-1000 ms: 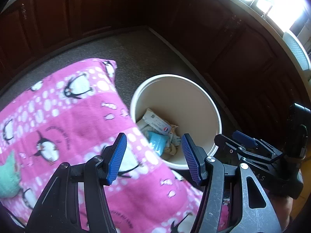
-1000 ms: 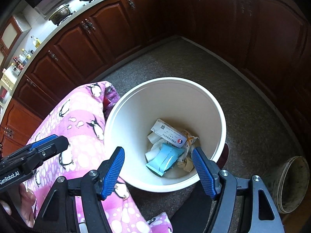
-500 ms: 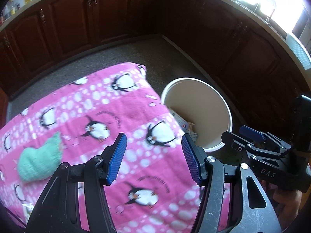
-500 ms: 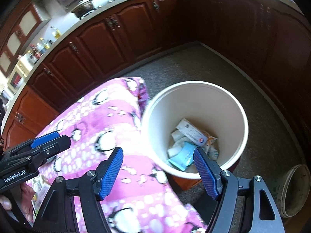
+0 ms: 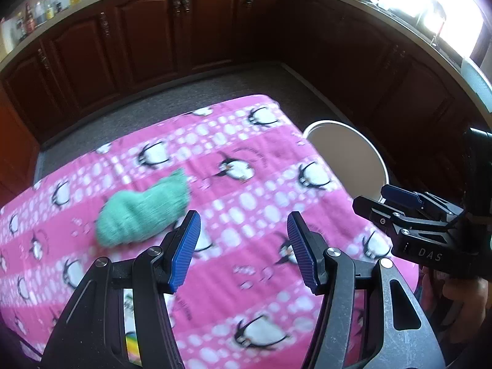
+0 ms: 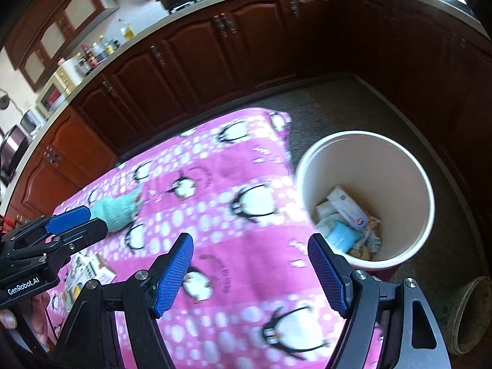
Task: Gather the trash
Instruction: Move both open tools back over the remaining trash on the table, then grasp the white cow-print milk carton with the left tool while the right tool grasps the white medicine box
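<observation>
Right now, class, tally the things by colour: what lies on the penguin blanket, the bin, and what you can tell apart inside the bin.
Mint green: 1, the knitted sock on the pink blanket
Printed paper: 1, a leaflet on the blanket's near edge
Cream: 1, the bin
White: 1, a carton in the bin
Light blue: 1, a packet in the bin
Total: 5; the crumpled scraps beneath cannot be counted.

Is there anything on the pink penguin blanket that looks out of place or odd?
Yes. A crumpled mint-green knitted cloth lies loose on the pink penguin blanket, apart from the rubbish already in the cream round bin. A printed paper packet also lies near the blanket's edge. Neither gripper holds anything.
</observation>
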Available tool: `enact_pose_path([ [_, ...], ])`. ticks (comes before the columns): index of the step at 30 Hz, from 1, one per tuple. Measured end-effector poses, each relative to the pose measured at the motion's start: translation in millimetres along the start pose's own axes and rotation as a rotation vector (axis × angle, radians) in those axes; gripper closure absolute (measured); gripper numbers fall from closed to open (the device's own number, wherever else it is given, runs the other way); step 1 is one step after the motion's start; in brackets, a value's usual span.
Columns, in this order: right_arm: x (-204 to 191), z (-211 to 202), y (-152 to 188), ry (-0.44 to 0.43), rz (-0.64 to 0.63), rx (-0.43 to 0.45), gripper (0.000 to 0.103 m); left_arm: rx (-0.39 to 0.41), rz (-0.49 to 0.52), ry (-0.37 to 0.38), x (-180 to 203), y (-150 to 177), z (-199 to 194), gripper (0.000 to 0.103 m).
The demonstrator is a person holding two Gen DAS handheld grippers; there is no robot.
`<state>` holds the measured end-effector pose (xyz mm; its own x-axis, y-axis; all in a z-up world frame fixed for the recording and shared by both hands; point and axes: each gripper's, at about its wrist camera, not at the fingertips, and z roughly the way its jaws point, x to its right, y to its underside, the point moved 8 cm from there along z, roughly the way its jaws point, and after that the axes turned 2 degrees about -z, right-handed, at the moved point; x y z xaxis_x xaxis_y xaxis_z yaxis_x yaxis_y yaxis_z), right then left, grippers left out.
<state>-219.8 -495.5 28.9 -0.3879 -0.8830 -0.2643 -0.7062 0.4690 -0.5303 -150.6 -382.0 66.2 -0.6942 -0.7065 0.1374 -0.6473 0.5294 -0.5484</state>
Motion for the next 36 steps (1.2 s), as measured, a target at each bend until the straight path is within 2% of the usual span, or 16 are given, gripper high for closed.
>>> enact_pose_path([
  [14,-87,13,29,-0.087,-0.119,-0.060,0.028,-0.015,-0.089,-0.032,-89,49,-40,0.046],
  [20,-116,25,43,-0.146,-0.142,-0.112,0.028,-0.042,-0.164,-0.045,-140,77,-51,0.046],
  [27,-141,42,55,-0.148,-0.199,-0.157,0.028,-0.107,-0.228,-0.029,-175,112,-47,0.046],
  [30,-145,45,57,-0.145,-0.219,-0.169,0.028,-0.146,-0.203,-0.020,-178,129,-43,0.046],
  [35,-149,51,57,-0.146,-0.225,-0.182,0.028,-0.207,-0.111,-0.071,-178,151,-33,0.045],
  [36,-150,52,58,-0.149,-0.226,-0.186,0.028,-0.214,-0.108,-0.071,-178,153,-30,0.043],
])
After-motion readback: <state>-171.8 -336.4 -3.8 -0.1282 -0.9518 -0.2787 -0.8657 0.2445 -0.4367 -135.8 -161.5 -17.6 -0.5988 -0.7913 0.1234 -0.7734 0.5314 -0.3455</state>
